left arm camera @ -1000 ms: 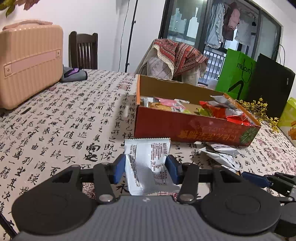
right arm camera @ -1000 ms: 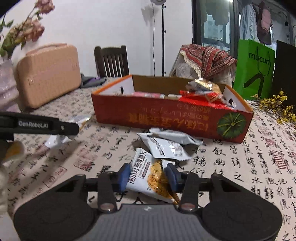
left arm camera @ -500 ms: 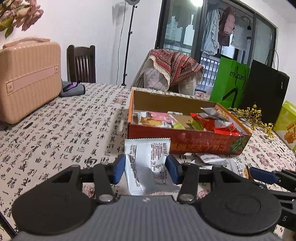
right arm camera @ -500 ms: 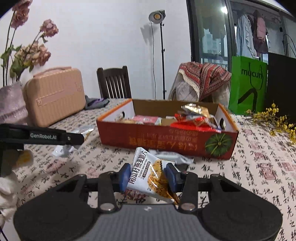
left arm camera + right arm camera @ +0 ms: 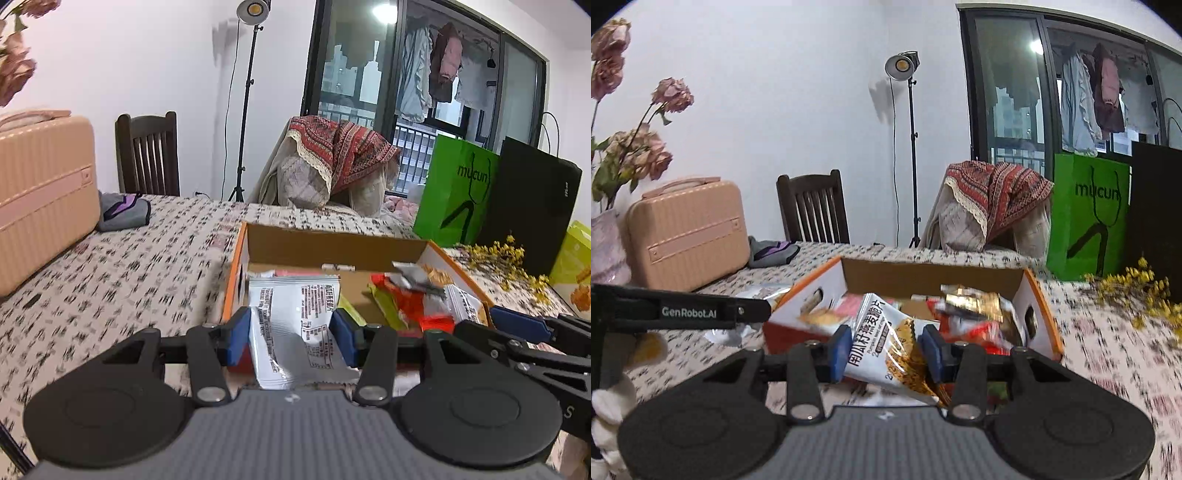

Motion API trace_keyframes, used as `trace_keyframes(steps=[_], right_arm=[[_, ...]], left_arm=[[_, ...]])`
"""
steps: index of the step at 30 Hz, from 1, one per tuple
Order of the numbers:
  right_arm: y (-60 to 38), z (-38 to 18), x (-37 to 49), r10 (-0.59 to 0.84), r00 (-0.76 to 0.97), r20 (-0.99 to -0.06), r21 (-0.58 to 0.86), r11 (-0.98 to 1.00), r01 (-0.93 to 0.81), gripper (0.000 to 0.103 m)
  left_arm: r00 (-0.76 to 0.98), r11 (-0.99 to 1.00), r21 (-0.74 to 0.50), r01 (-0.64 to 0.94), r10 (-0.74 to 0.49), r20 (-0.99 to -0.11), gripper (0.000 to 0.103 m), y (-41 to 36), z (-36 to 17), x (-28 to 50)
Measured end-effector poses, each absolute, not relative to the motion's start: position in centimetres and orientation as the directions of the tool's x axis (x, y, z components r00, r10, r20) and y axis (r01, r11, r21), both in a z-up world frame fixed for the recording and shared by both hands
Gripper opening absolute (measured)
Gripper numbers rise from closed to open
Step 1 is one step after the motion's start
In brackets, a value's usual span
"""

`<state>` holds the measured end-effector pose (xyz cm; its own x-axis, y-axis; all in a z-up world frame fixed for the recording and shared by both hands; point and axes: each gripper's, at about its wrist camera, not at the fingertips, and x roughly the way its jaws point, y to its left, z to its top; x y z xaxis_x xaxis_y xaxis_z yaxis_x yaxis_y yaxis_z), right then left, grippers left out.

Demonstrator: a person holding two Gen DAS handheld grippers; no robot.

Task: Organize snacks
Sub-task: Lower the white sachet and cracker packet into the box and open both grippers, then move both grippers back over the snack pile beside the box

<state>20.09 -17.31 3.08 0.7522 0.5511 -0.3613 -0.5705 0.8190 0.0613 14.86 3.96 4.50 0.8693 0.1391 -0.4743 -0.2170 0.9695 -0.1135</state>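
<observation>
My left gripper (image 5: 291, 334) is shut on a white snack packet (image 5: 295, 325) with black print, held over the near left end of the orange cardboard box (image 5: 332, 247). My right gripper (image 5: 886, 347) is shut on a white oat-chip packet (image 5: 886, 339) with orange print, held over the box's near edge (image 5: 1039, 306). The box holds several red, green and silver snack packets (image 5: 410, 295). The right gripper's fingers (image 5: 517, 325) show at the right of the left wrist view. The left gripper's arm (image 5: 683, 312) shows at the left of the right wrist view.
A pink suitcase (image 5: 40, 192) stands on the table's left, with a grey pouch (image 5: 122, 212) beside it. A green bag (image 5: 458, 192), a black bag (image 5: 532, 218) and yellow flowers (image 5: 506, 262) stand at the right. A silver packet (image 5: 738, 332) lies left of the box.
Both grippers have risen and moved forward with their packets, from above the table in front of the box to over the box.
</observation>
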Motion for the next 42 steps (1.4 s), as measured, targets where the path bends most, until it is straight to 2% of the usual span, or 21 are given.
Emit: trace_keyframes(steps=[13,18,22,26,29,30,32,33,34,35,37,40,42], right_arm=[[-15.0,5.1,29.0,0.522,0.779,-0.347,0.057,0.841,-0.538,0.041],[-15.1,3.2,31.4,0.511,0.789,-0.342,0.099,0.854,-0.510,0.041],[-15.6,1.4,32.8,0.524,0.758,-0.388,0.134,0.846,-0.516,0.041],[-16.1,1.3,32.5,0.539,0.754,-0.375,0.146,0.837,-0.527,0.042],[-16.2,1.2,32.4,0.545,0.752,-0.370,0.154,0.835,-0.529,0.045],[-16.2,1.2,32.3,0.546,0.753,-0.368,0.157,0.835,-0.528,0.051],[-16.4,1.4,32.1,0.542,0.761,-0.356,0.156,0.838,-0.523,0.054],[-16.5,1.5,32.1,0.550,0.758,-0.352,0.165,0.833,-0.528,0.060],[-16.7,1.6,32.0,0.557,0.756,-0.345,0.174,0.829,-0.531,0.068],[-16.8,1.7,31.9,0.557,0.758,-0.340,0.176,0.829,-0.531,0.073],[-16.9,1.8,31.6,0.550,0.765,-0.335,0.169,0.834,-0.526,0.080],[-17.3,2.0,31.5,0.541,0.774,-0.330,0.171,0.840,-0.515,0.089],[-17.5,2.2,31.3,0.532,0.782,-0.323,0.171,0.846,-0.505,0.094]], left_arm=[[0.857,0.965,-0.129,-0.226,0.134,-0.497,0.050,4.5,5.2,24.1],[0.855,0.958,-0.152,-0.242,0.137,-0.501,0.050,4.9,3.5,26.5],[0.839,0.964,-0.136,-0.230,0.125,-0.529,0.050,5.1,1.7,27.7],[0.834,0.965,-0.137,-0.223,0.116,-0.539,0.050,5.4,0.9,27.8],[0.841,0.964,-0.140,-0.228,0.122,-0.527,0.051,5.5,0.9,27.5],[0.844,0.963,-0.142,-0.229,0.124,-0.522,0.051,5.5,0.9,27.4],[0.850,0.961,-0.148,-0.234,0.128,-0.510,0.058,5.5,1.0,27.1],[0.854,0.960,-0.152,-0.234,0.128,-0.504,0.060,5.5,1.1,27.1],[0.856,0.959,-0.156,-0.235,0.128,-0.500,0.071,5.6,1.2,27.1],[0.862,0.958,-0.162,-0.237,0.130,-0.490,0.086,5.6,1.2,26.9],[0.873,0.955,-0.157,-0.251,0.153,-0.463,0.097,5.4,1.4,26.6],[0.877,0.955,-0.148,-0.255,0.165,-0.451,0.103,5.3,1.7,26.4],[0.872,0.951,-0.156,-0.265,0.168,-0.460,0.103,5.5,1.6,26.5]])
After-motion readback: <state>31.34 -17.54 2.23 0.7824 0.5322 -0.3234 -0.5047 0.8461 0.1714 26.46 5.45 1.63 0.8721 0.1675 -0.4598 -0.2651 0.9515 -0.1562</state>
